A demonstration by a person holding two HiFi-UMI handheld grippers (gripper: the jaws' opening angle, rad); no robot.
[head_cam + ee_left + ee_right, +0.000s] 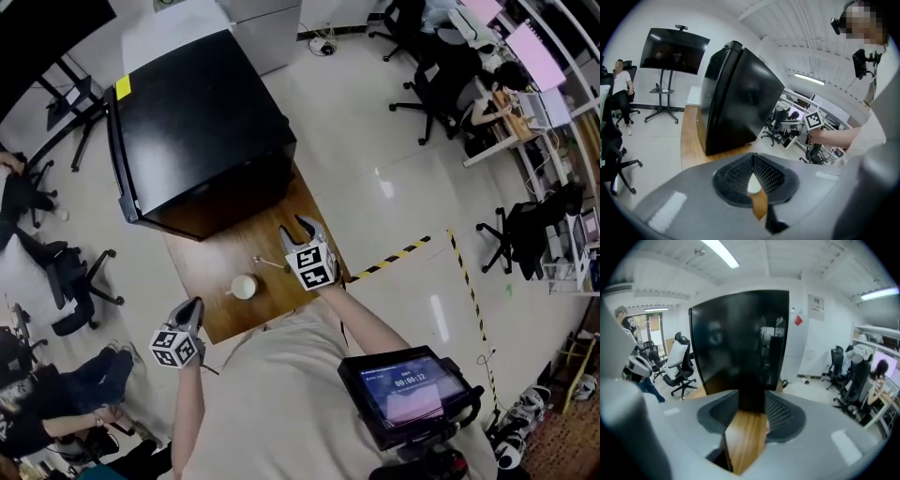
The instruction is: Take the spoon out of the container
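On the wooden table (211, 255) stands a small white cup (244, 286), the container. A metal spoon (268, 263) lies flat on the wood just right of it, outside the cup. My right gripper (295, 234) hovers beside the spoon's handle end, open, with only wood and the black box showing between its fingers (752, 401). My left gripper (192, 309) hangs at the table's near left corner, off to the cup's left; its fingertips (752, 158) meet and hold nothing. A sliver of white, probably the cup (753, 184), shows below them.
A large black box (192, 117) covers the far half of the table. Yellow-black tape (403, 255) marks the floor to the right. Office chairs (70, 281) and seated people ring the area. A screen rig (408, 389) sits at the person's chest.
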